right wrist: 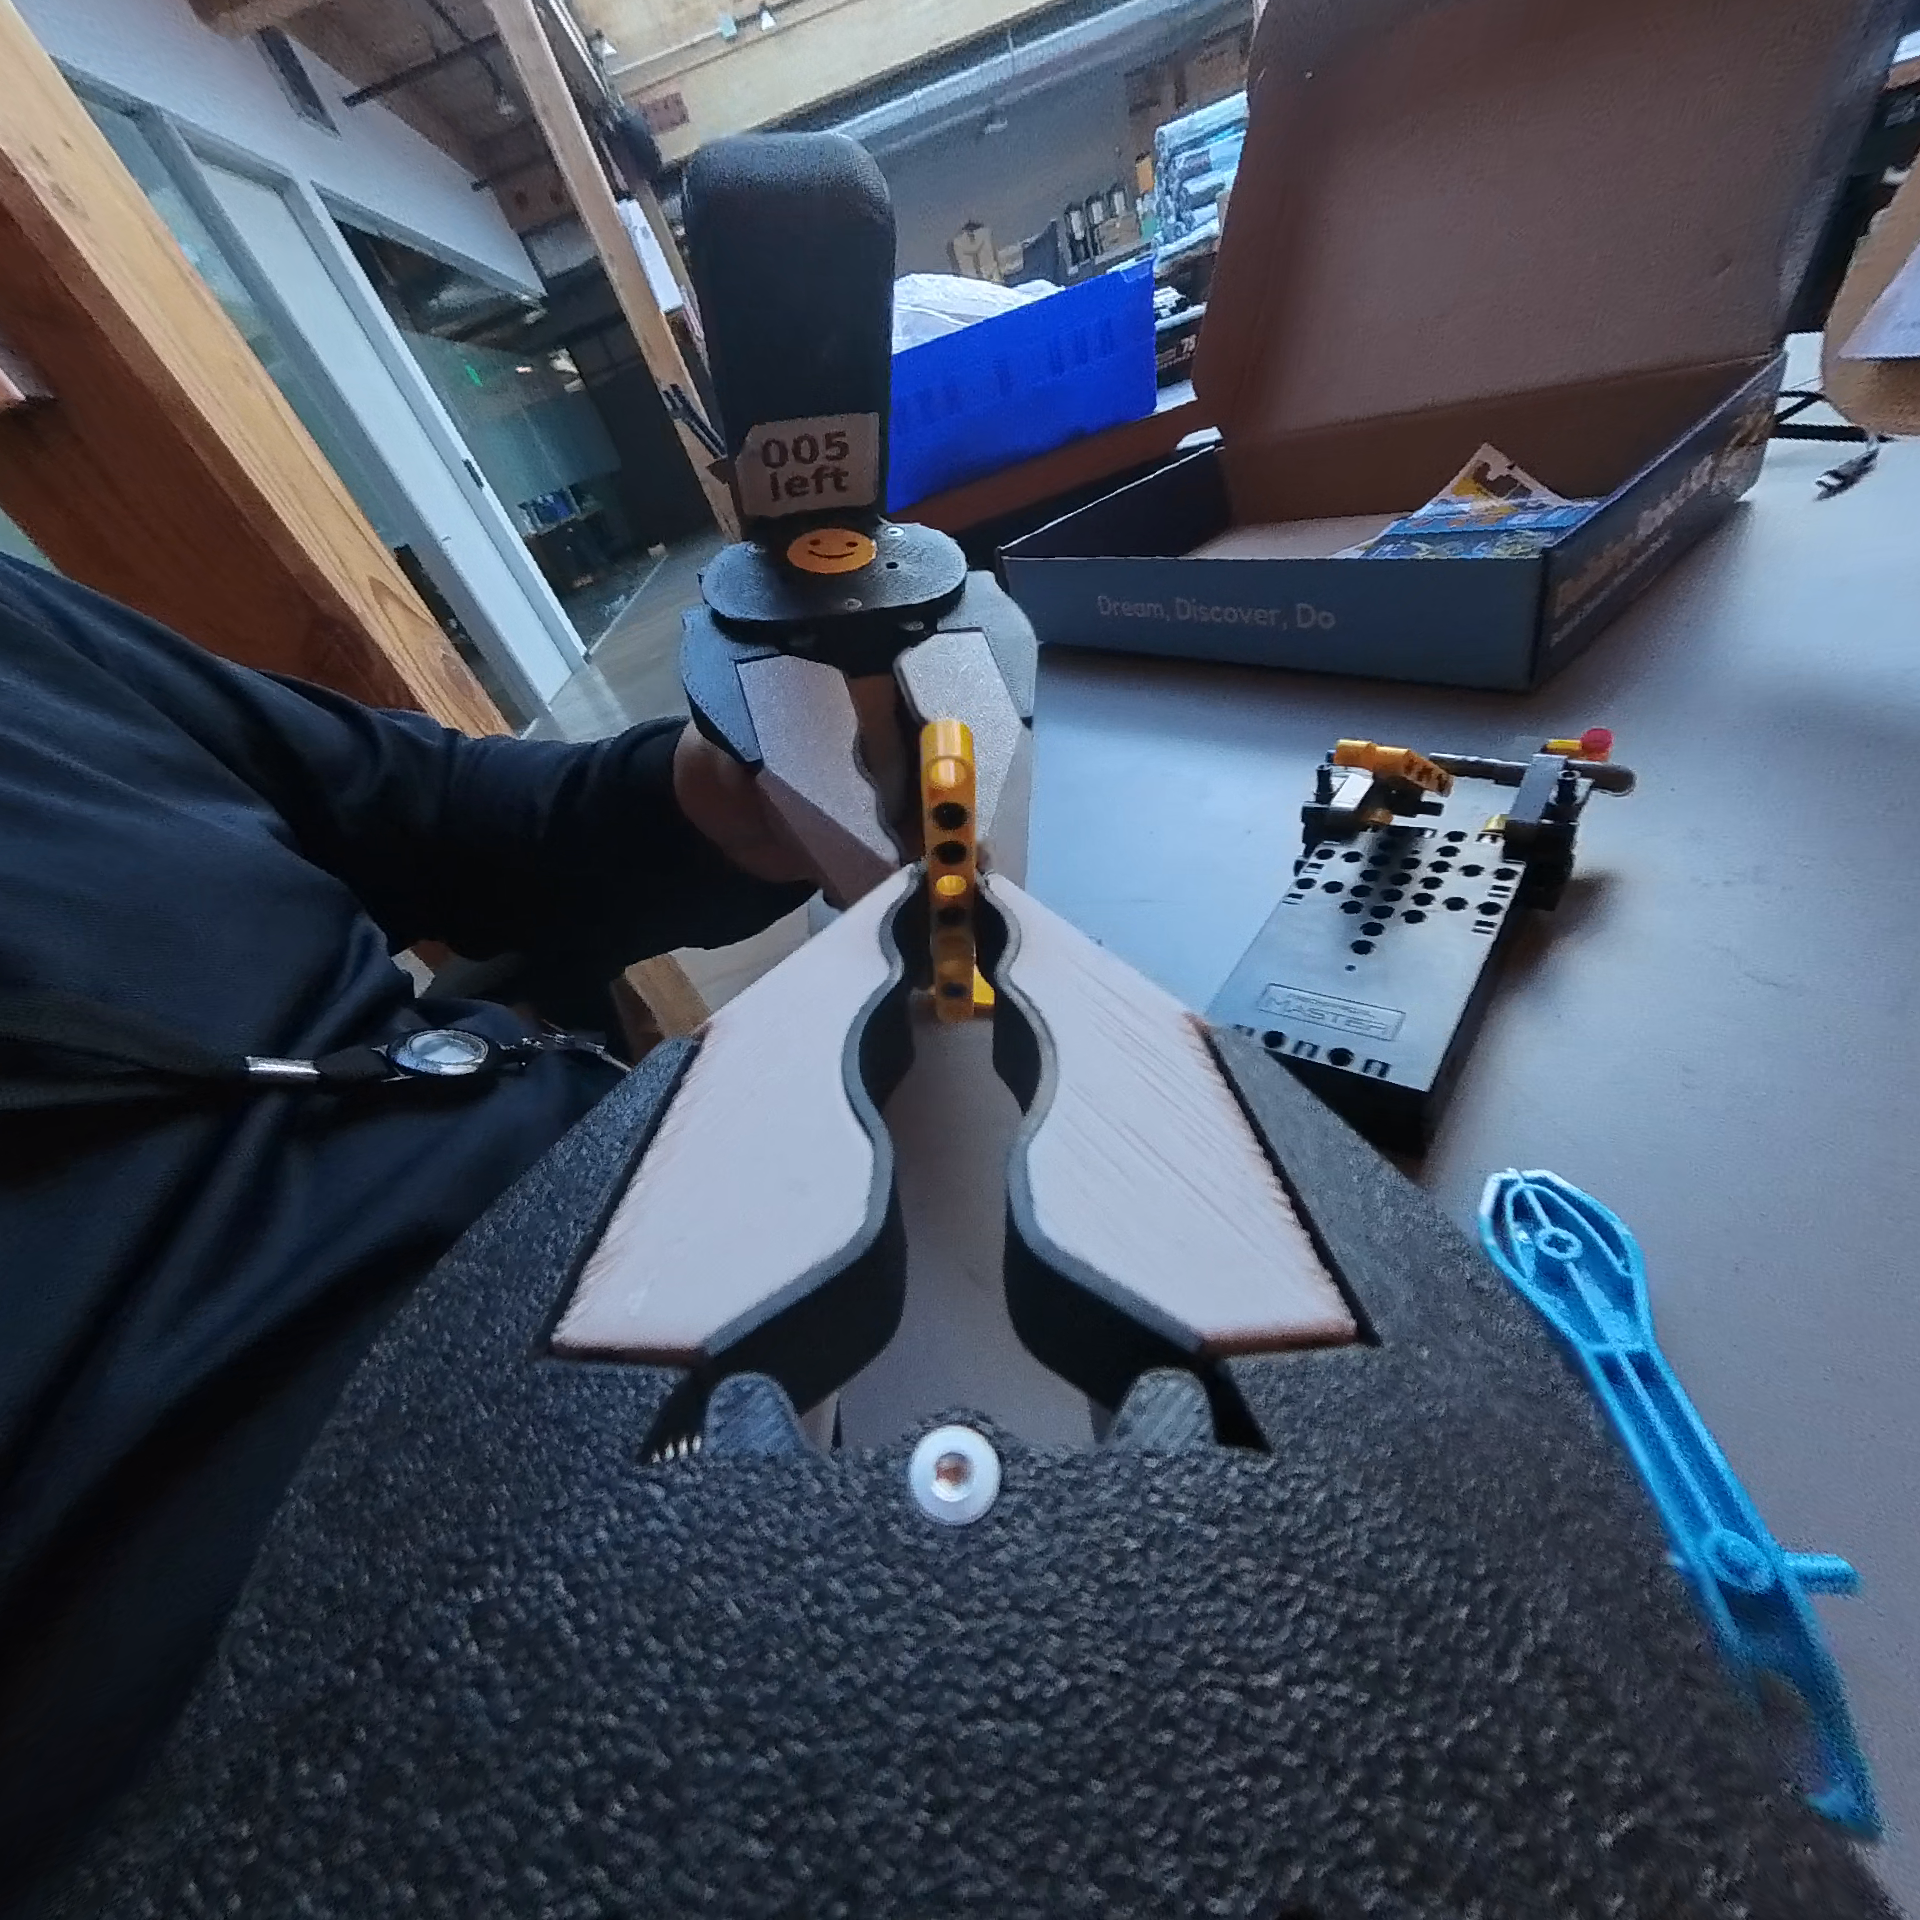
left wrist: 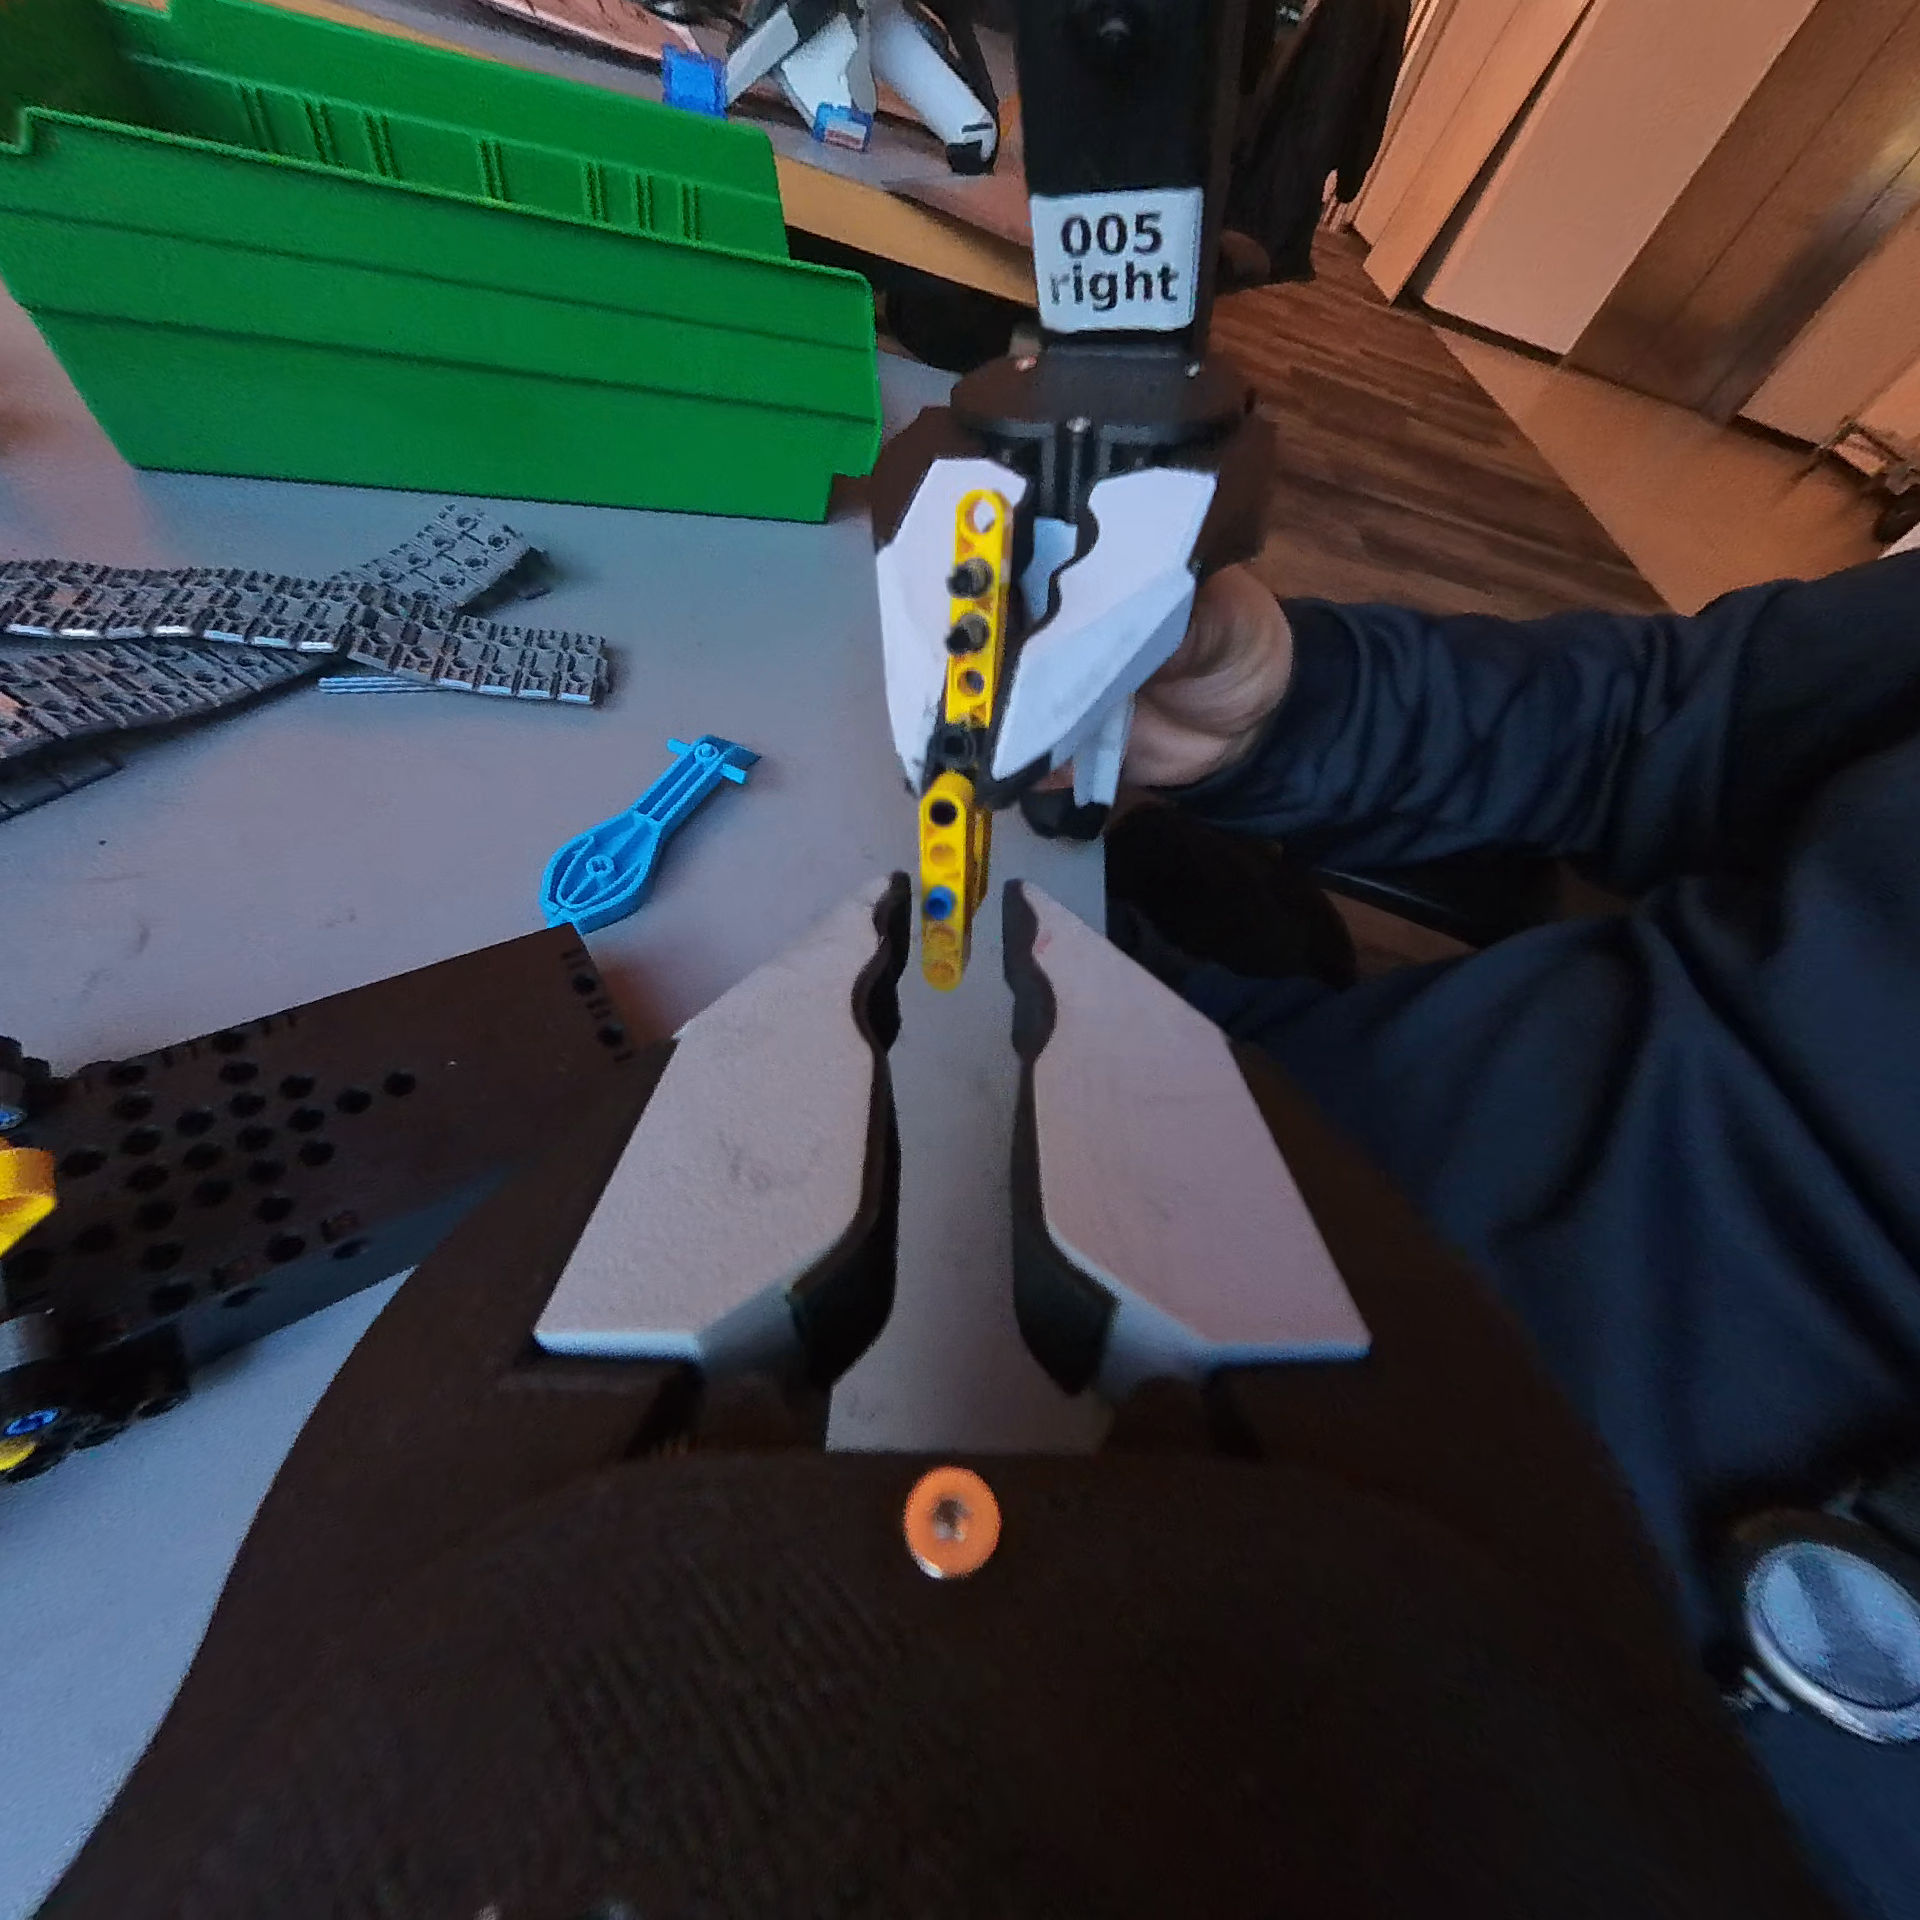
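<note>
A yellow perforated beam [left wrist: 943, 940] with black pins and one blue pin is held upright in the air between the two grippers. My right gripper [right wrist: 948, 883] is shut on it about midway; in the left wrist view it [left wrist: 961, 769] faces me with its white fingers [left wrist: 1101, 623] clamped on the beam. My left gripper [left wrist: 954, 906] is open. The beam's near end reaches in between its fingertips, with a gap on each side. In the right wrist view the beam [right wrist: 948, 805] runs from my jaws to the left gripper [right wrist: 894, 790] opposite.
A grey table [left wrist: 208, 883] holds a green bin [left wrist: 416, 312], grey track strips [left wrist: 312, 634], a blue plastic tool [left wrist: 634, 842] [right wrist: 1662, 1455] and a black perforated base plate [right wrist: 1392, 935] with a small yellow and black assembly [right wrist: 1392, 774]. An open cardboard box [right wrist: 1351, 613] stands behind. Dark sleeves [left wrist: 1558, 707] hold both grippers. Only a small space, under 4 cm, lies between the two pairs of fingers.
</note>
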Available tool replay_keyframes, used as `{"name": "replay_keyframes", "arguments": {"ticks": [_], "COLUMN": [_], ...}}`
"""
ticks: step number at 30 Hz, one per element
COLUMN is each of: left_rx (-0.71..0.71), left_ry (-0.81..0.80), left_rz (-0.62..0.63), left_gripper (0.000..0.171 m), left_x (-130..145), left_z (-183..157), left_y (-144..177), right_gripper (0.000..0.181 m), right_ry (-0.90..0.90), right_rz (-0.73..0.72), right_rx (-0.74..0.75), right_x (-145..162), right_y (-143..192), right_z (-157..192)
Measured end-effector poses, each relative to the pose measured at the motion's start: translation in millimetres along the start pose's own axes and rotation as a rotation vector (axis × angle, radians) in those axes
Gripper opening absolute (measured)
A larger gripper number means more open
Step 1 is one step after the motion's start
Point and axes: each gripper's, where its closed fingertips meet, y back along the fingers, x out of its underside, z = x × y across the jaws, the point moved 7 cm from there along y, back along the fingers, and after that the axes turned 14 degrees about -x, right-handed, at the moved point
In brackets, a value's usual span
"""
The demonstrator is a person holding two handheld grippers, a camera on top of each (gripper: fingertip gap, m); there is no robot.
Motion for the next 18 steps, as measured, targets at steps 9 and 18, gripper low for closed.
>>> {"name": "replay_keyframes", "arguments": {"ticks": [9,18], "left_rx": [-0.019,0.071], "left_ry": [0.006,0.054], "left_rz": [-0.096,-0.080], "left_gripper": [0.006,0.006], "left_x": [-9,-3], "left_z": [0,-3], "left_y": [8,4], "right_gripper": [0.008,0.004], "right_ry": [-0.107,-0.021], "right_rz": [-0.174,-0.013], "right_rx": [-0.116,-0.048], "right_x": [1,3], "right_y": [-2,-6], "right_z": [-3,4]}}
